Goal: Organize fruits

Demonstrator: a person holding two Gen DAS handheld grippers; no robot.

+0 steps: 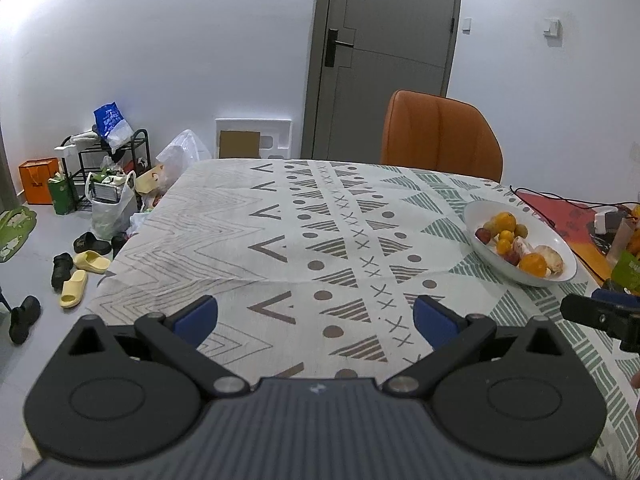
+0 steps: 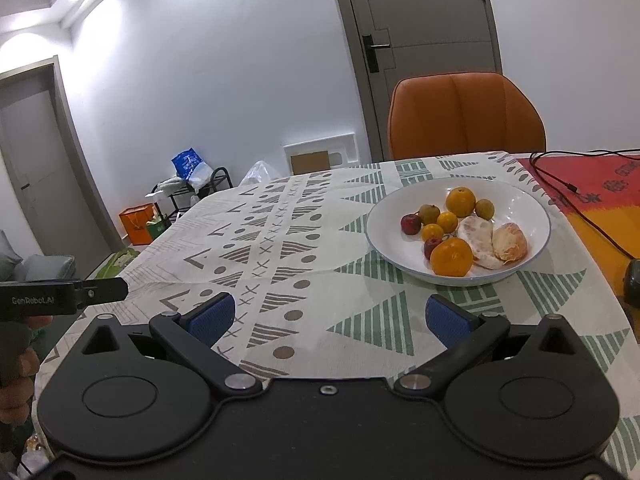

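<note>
The fruit sits together in a white bowl (image 2: 536, 208) on the patterned tablecloth (image 2: 280, 240), toward the table's right side and just before the orange chair (image 2: 466, 116); inside lie a big orange (image 2: 452, 257) at the near rim, another orange (image 2: 461, 201) at the back, two peeled pieces (image 2: 476, 236), small red fruits (image 2: 411, 224) and small green ones (image 2: 485, 208); a black cable (image 2: 560, 184) trails over the red cloth beside the bowl; the right gripper (image 2: 332, 316) hovers short of the bowl, its blue pads spread wide and empty; the left gripper (image 1: 316, 318) hangs over bare cloth well left of the bowl, likewise spread apart, holding nothing.
</note>
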